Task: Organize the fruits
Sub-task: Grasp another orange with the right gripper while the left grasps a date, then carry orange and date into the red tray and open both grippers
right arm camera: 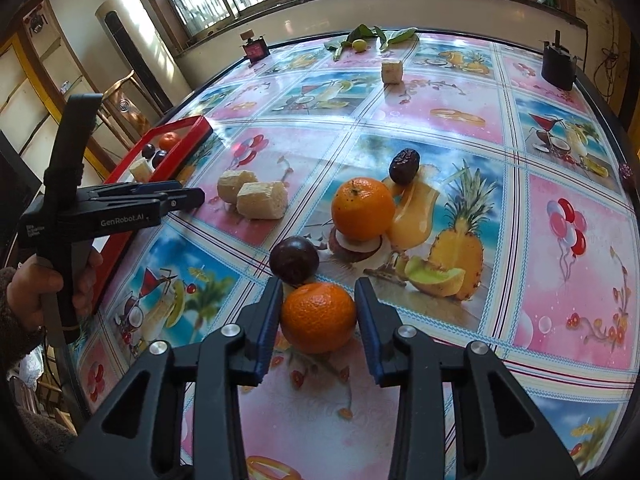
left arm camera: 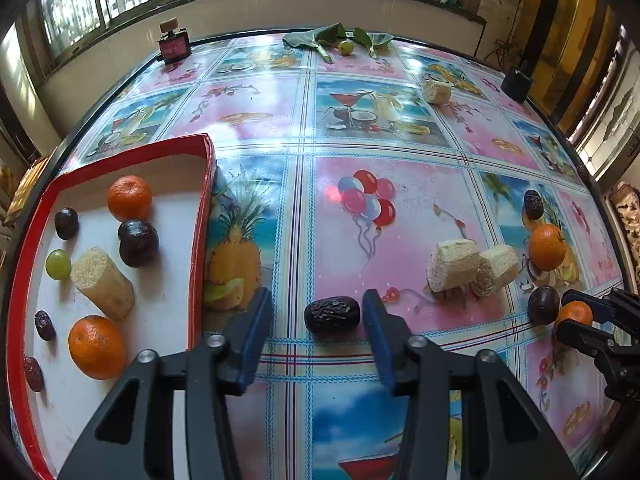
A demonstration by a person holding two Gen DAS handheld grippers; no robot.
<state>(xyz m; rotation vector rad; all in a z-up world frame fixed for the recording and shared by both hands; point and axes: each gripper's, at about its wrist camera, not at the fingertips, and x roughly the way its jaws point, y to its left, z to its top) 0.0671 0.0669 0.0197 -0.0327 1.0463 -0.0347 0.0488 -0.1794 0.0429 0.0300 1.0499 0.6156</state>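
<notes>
Now picking | left gripper (left arm camera: 317, 320) spread around date (left arm camera: 332, 314), just right of red tray (left arm camera: 202, 216) | right gripper (right arm camera: 318, 320) brackets orange (right arm camera: 318, 317), pinch unclear | next: close, carry to tray

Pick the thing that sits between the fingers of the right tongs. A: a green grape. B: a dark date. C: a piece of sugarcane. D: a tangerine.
D: in the right wrist view a tangerine sits between the fingers of the right tongs, which flank it on both sides, with a dark passion fruit just beyond it on the table.
</notes>
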